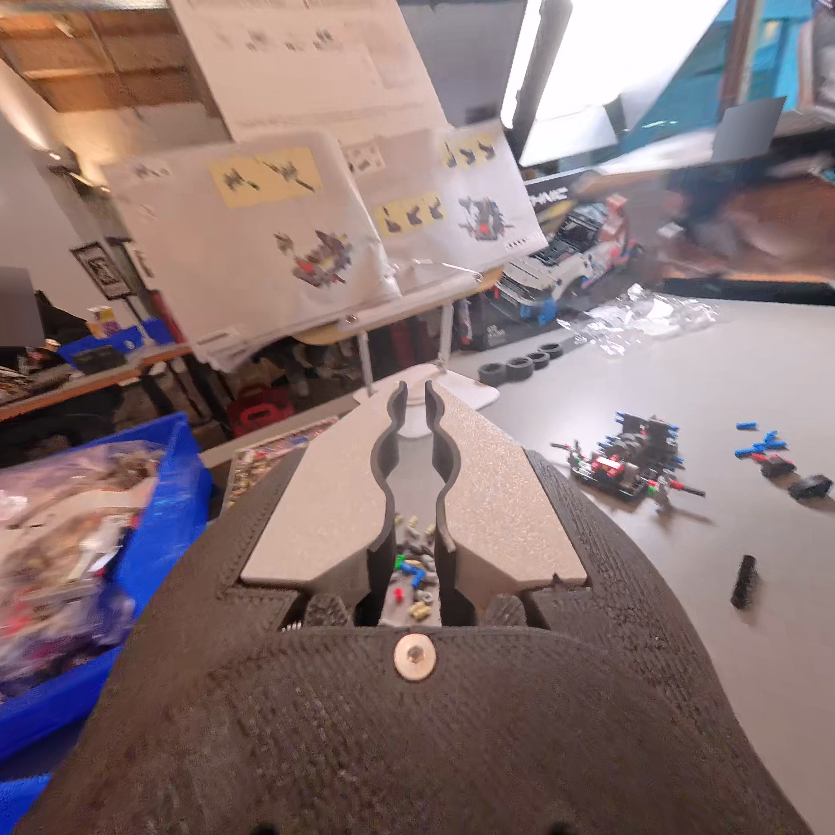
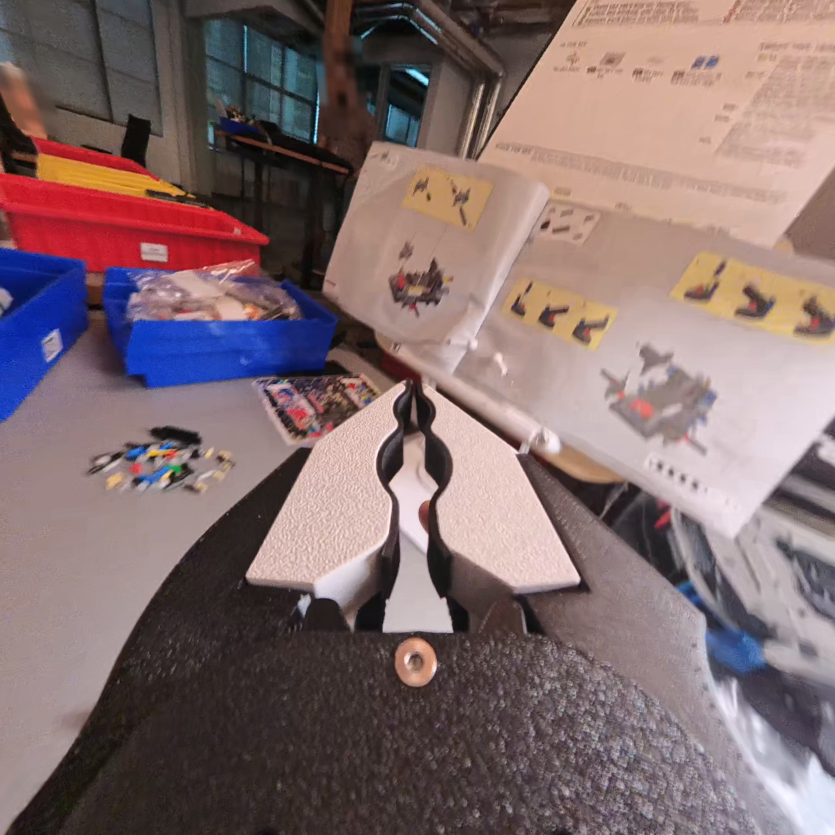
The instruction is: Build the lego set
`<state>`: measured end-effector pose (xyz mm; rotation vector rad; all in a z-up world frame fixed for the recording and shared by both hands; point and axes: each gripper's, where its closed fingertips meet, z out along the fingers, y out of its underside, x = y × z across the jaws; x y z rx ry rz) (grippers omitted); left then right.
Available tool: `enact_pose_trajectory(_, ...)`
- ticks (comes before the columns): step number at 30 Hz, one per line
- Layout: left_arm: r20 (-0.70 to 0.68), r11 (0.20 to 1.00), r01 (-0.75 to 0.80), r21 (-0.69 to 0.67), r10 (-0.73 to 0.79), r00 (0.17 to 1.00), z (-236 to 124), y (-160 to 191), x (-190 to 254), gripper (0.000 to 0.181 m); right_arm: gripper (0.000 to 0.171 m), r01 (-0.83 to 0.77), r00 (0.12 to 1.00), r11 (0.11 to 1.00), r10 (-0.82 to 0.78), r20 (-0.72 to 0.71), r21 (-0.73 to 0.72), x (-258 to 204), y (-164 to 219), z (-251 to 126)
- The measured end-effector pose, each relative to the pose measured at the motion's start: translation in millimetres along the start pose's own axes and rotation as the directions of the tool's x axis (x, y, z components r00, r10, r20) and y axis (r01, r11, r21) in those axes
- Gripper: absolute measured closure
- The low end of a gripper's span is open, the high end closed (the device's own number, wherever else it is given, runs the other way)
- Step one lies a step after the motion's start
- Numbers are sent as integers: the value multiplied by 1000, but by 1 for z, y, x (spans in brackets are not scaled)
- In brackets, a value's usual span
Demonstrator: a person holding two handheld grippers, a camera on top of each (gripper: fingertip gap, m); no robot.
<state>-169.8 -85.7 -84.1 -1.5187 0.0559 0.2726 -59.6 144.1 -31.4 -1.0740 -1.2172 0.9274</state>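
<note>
The left gripper (image 1: 415,388) hangs above the grey table (image 1: 677,565), its wavy black-lined jaws a little apart with nothing between them; bare tabletop stretches to its right. There the partly built lego chassis (image 1: 630,456) sits, loose blue pins (image 1: 759,445) and a black beam (image 1: 744,587) near it, four black tyres (image 1: 519,366) farther back. The right gripper (image 2: 413,393) has its tips nearly touching, empty, just before the instruction stand (image 2: 632,361). A blue bin (image 2: 217,330) holds clear bags of parts; small mixed pieces (image 2: 158,465) lie scattered left.
</note>
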Motion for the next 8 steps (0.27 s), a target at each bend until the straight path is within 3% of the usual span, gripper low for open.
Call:
enact_pose_trajectory(5,148,1000,-10,19,7,989,-44,-43,-62,178,171,-103,995,990,104,1,-91,-20,54,-89)
enact_pose_trajectory(8,191,989,-5,-149,34,981,-74,-46,-104,175,171,-135,991,985,135,-8,-104,-30,72,-130)
